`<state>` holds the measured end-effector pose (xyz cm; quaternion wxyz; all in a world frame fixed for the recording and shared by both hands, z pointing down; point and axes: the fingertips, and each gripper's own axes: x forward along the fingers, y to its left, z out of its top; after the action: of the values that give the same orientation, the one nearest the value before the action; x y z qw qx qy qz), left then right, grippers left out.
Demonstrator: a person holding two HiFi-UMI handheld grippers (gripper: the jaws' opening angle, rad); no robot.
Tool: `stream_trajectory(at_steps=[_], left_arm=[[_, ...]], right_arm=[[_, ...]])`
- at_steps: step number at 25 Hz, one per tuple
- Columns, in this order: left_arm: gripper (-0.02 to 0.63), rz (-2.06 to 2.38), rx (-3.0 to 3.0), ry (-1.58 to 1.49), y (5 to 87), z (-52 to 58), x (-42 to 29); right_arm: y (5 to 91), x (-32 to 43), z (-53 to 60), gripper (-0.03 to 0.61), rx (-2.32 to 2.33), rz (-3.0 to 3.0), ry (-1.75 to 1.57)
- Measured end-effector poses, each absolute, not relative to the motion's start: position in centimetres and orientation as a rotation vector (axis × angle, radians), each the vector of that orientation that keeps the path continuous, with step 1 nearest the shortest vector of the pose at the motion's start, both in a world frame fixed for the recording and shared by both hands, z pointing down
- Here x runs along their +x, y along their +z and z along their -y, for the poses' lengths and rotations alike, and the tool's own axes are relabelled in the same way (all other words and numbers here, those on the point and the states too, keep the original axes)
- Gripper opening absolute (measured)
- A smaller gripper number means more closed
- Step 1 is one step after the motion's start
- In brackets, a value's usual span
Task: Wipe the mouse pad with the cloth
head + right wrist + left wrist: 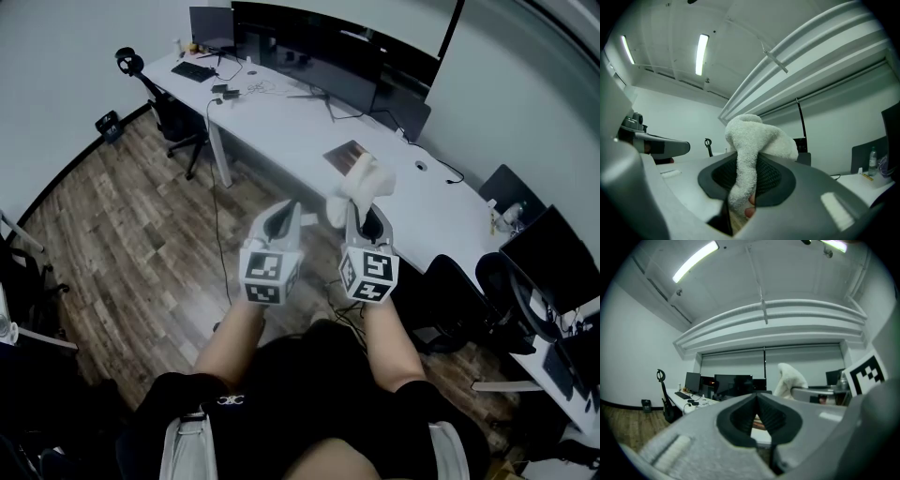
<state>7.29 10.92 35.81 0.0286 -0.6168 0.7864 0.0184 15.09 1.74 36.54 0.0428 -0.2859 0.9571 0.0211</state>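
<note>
Between the jaws of the right gripper (749, 161) a white cloth (757, 136) is pinched, its bulk bunched above the tips and a strip trailing down through the gap. Beside it, the left gripper (757, 398) has its jaws pressed together with nothing in them. Both grippers are held up over the wooden floor (141, 244), close to each other and short of the long white desk (281, 122). The brown mouse pad (345, 153) lies flat on that desk, well apart from the cloth; in the head view the raised cloth overlaps the pad's near right corner. A row of dark monitors (328, 66) stands along the desk's far edge, with a keyboard (193, 71) at its left end and cables running across the top. A black office chair (173, 122) stands near the left end, another chair (459, 300) to the right.
</note>
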Motion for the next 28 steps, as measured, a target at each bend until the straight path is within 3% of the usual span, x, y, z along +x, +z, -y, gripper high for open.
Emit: stream_trajectory(at_steps=[16,28], left_arm=[[0.0,-2.494,-1.817,0.032,37.2,-8.3,0.7],[0.0,-2.498,-1.907,-0.034,38.6,3.3,-4.9]], right_arm=[[37.5,7.6,2.9,0.078,-0.805,-2.945,0.036],[39.2,2.7,13.3,0.078,-0.88,-2.963,-0.024]])
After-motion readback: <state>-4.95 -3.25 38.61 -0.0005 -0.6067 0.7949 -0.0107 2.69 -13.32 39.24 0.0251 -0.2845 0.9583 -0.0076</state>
